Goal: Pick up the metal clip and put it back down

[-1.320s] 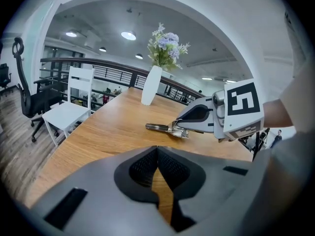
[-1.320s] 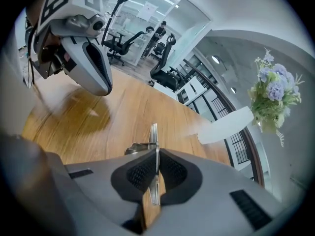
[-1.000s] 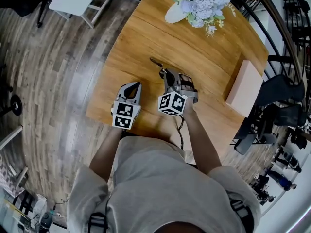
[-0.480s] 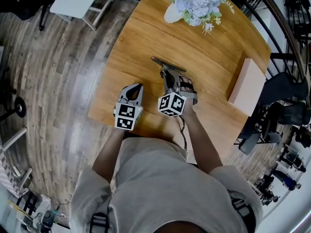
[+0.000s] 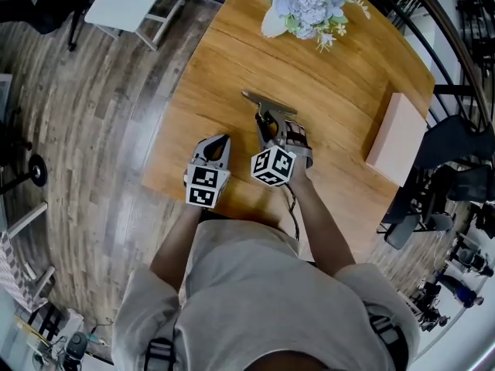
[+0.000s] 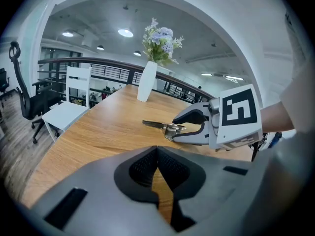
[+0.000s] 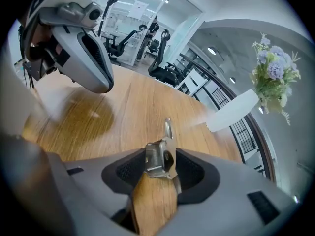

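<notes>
1. The clip [image 7: 156, 156] sits between the jaws of the right gripper [image 7: 161, 167]. Its folded metal body is level with the pads, and its long handle points straight out ahead past the tips.
2. The clip appears to rest on the table [image 5: 340, 91], which shows as bare wood in the gap just behind it.
3. The right jaws stand wide apart and are opening. The pads flank the clip body closely on both sides without clamping it.
4. From the left gripper [image 6: 157, 156], the clip lies ahead and a little to the right, apart from its tips.
5. The left jaws are together and nothing is between them. Only a thin slit of wood shows below their meeting point, and they touch no object.
</notes>
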Action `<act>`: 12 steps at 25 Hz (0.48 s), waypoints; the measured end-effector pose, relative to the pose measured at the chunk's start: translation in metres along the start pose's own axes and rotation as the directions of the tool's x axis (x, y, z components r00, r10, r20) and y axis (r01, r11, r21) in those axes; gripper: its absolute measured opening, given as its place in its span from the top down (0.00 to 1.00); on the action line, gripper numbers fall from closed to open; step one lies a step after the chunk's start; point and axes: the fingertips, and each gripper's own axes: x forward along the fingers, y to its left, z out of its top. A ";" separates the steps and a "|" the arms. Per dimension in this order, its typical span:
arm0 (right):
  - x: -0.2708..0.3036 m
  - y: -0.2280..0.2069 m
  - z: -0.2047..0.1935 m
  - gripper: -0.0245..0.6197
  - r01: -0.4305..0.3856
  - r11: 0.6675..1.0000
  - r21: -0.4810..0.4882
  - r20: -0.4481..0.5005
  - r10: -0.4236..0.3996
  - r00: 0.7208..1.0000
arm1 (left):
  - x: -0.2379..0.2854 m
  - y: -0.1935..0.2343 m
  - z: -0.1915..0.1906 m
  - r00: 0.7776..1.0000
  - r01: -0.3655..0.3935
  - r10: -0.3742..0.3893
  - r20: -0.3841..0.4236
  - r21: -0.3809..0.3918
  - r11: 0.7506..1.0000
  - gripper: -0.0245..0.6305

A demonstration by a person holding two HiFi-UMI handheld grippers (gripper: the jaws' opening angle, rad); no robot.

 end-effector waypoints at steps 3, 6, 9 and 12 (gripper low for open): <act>-0.005 0.001 -0.001 0.66 -0.001 1.000 0.012 0.013 0.001 1.000 | 0.002 -0.005 -0.001 1.000 0.002 -0.002 0.000 0.006 1.000 0.93; -0.012 0.002 -0.003 0.66 -0.003 1.000 0.020 0.034 0.003 0.999 | 0.004 -0.010 0.004 1.000 0.001 -0.001 0.003 0.013 1.000 0.93; -0.021 0.002 -0.006 0.66 -0.008 0.997 0.071 0.057 0.004 0.998 | 0.005 -0.011 0.006 1.000 -0.013 0.013 0.002 0.008 1.000 0.93; -0.030 0.001 -0.011 0.66 -0.011 0.990 0.144 0.079 -0.001 0.997 | 0.007 -0.016 0.006 1.000 -0.014 0.014 -0.003 0.008 1.000 0.93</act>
